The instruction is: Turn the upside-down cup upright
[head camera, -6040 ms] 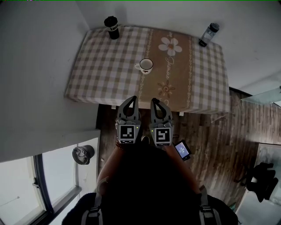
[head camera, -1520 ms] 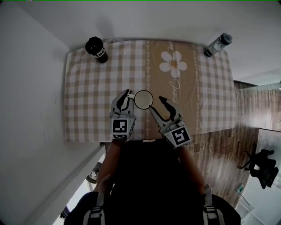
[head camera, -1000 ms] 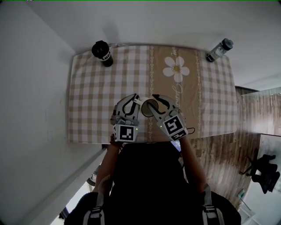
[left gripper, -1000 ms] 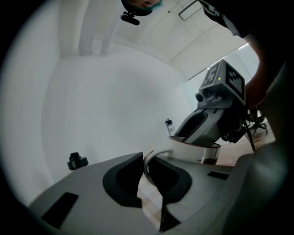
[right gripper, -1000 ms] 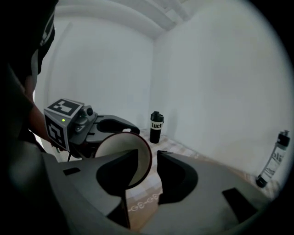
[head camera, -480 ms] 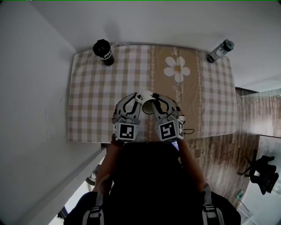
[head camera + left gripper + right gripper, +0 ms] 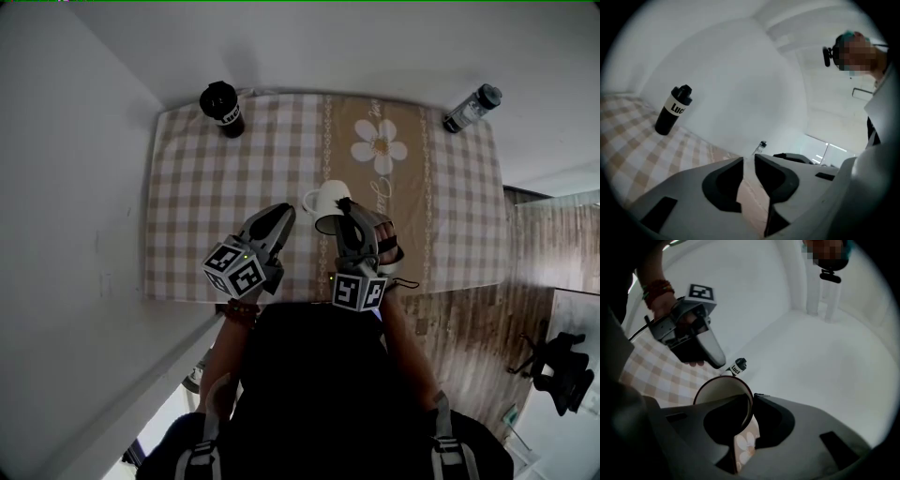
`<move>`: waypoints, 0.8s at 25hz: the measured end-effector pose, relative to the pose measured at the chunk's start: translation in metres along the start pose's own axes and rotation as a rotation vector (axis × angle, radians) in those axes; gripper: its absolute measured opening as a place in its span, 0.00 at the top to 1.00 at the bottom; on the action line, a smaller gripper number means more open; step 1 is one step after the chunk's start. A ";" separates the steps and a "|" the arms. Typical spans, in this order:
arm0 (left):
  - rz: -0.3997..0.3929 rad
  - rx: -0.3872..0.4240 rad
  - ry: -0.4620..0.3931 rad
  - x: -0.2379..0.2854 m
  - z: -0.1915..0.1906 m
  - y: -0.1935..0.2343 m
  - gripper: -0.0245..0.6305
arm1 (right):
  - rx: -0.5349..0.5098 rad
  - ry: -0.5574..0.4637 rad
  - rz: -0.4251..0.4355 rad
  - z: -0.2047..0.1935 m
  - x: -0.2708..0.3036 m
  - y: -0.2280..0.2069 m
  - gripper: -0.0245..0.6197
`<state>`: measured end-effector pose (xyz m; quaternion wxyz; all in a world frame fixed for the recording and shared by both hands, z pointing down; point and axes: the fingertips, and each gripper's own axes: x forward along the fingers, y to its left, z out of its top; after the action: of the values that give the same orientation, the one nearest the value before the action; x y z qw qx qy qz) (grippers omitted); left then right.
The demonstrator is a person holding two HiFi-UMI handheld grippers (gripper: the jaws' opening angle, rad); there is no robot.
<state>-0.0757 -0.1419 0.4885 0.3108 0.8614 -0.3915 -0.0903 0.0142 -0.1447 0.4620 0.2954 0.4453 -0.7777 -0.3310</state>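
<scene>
The white cup [image 7: 328, 200] hangs tilted above the checked tablecloth [image 7: 187, 187], handle pointing left and dark-rimmed mouth turned towards me. My right gripper [image 7: 343, 214] is shut on its rim. In the right gripper view the cup [image 7: 723, 392] shows its open mouth, with its wall pinched between the jaws of the right gripper [image 7: 751, 401]. My left gripper [image 7: 281, 214] is rolled on its side to the left of the cup, apart from it. Its jaws stand a narrow gap apart with nothing between them [image 7: 749, 161]. The left gripper [image 7: 715, 359] also shows in the right gripper view.
A black bottle [image 7: 222, 108] stands at the table's far left corner, and a clear bottle [image 7: 469, 108] at the far right. A brown strip with a flower [image 7: 380, 147] runs down the cloth. A white wall lies behind the table, wooden floor to the right.
Both grippers were at the cup earlier. The left one has let go, drawn back and rolled. The right one has lifted the cup and rolled, tipping it.
</scene>
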 end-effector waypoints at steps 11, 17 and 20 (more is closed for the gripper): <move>-0.037 -0.101 0.193 0.017 -0.026 -0.005 0.65 | -0.195 -0.065 -0.063 0.009 -0.011 0.031 0.89; -0.009 -0.081 0.258 0.021 -0.032 -0.002 0.72 | -0.273 -0.093 -0.097 0.012 -0.018 0.037 0.89; 0.017 -0.075 0.270 0.021 -0.033 0.000 0.75 | -0.289 -0.100 -0.108 0.013 -0.020 0.040 0.89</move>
<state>-0.0482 -0.1420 0.5158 0.3934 0.8501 -0.3498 0.0148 -0.0066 -0.1084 0.4817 0.2992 0.4223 -0.7105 -0.4767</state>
